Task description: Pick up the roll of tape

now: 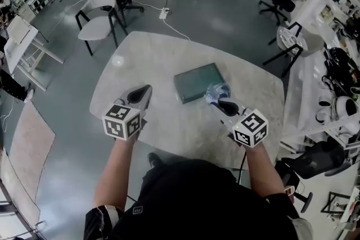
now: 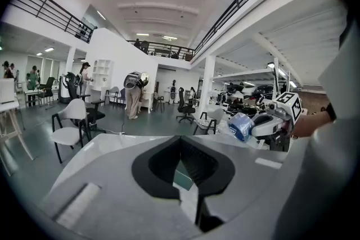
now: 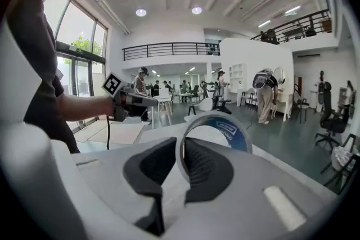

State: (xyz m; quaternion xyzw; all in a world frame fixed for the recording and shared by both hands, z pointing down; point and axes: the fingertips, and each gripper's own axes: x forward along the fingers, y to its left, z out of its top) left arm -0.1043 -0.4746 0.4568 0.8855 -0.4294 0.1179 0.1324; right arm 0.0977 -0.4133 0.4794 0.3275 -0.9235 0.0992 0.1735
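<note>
A pale roll of tape (image 3: 225, 131) with a blue printed inner face is clamped on edge by the right tool (image 3: 181, 149). Its band is pinched between the two black pads, and its ring stands up above them. In the left gripper view the roll is seen held up off the white, marble-patterned tabletop (image 1: 163, 59), at the tip of the right tool. In the head view it is placed over the near right corner of a dark green flat rectangular object (image 1: 197, 80) that lies on the tabletop. The left tool (image 1: 147, 89) is held over the near left part of the tabletop. Its jaws are brought together at the tips, and nothing is gripped between them.
</note>
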